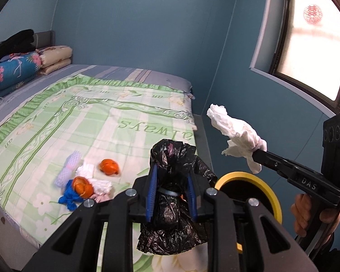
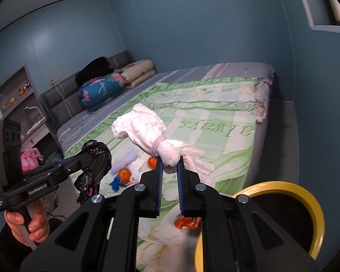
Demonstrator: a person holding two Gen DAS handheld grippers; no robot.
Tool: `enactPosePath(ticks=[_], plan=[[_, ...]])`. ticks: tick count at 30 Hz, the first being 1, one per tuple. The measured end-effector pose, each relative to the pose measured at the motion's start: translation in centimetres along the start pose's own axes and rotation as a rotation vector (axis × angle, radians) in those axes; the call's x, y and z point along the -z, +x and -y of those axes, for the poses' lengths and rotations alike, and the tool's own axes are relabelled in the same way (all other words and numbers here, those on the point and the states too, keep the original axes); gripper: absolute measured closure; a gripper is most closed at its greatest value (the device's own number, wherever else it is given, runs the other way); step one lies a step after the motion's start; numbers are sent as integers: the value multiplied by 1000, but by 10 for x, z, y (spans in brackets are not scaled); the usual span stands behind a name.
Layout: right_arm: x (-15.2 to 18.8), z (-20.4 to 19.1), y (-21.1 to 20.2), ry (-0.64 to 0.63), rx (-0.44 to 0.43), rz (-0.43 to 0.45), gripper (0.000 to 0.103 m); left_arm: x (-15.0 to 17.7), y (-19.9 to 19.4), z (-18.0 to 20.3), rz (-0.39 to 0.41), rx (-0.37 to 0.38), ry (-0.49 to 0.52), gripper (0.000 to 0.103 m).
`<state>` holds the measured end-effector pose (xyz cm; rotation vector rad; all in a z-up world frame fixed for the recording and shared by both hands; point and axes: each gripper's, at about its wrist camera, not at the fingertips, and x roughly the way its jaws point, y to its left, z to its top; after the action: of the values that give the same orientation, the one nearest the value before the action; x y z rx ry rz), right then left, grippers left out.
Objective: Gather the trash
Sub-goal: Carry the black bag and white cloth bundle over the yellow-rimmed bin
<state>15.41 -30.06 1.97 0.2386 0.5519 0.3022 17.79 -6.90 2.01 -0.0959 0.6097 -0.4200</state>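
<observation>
Left gripper (image 1: 171, 181): pressed together on a crumpled black plastic bag (image 1: 174, 201); the bag is pinched between the blue-padded fingers (image 1: 152, 195), with part bulging above the fingertips and the rest hanging below them.
Right gripper (image 2: 170, 165): pinched on a bundled white tissue wad (image 2: 145, 133); the wad is bound by a pale pink band (image 2: 157, 146) and sticks out beyond the fingertips, with loose ends trailing to the right.
Hands: a left hand (image 2: 26, 224) is seen around the left grip handle, and a right hand (image 1: 312, 213) around the right one.
Trash bin (image 2: 306, 206): a round opening with a yellow rim and a dark inside is seen low at the right, just beside the bed edge and below both grippers.
Remaining trash: a small pile is left on the green quilt (image 1: 106, 124) near its near edge, made up of orange peel (image 1: 109, 166), a second orange peel (image 1: 82, 187), a lilac foam net sleeve (image 1: 68, 170), white tissue (image 1: 100, 184) and a blue scrap (image 1: 69, 196); the pieces are touching or just beside one another.
Further scrap: an orange piece (image 2: 187, 222) is seen on the quilt below the right gripper's fingers, near the bin rim.
Bed head: folded bedding (image 1: 15, 70) is stacked there, with dark clothing (image 1: 15, 43) on top.
Window (image 1: 317, 45): set in the blue wall at the right.
</observation>
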Motion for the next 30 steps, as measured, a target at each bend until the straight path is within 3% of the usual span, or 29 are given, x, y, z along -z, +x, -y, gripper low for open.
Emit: enactPosePath(ticks=[13,23,30], plan=[[-4,65,-43,99,180,98,92,-21,55,74,-44,113,107,81],[6,94,-35,172,258,53,92,-5,102,107,-124,189,115,81],[22,119,-19,251,303,-29,92,20,122,124,-195,220,144,81]])
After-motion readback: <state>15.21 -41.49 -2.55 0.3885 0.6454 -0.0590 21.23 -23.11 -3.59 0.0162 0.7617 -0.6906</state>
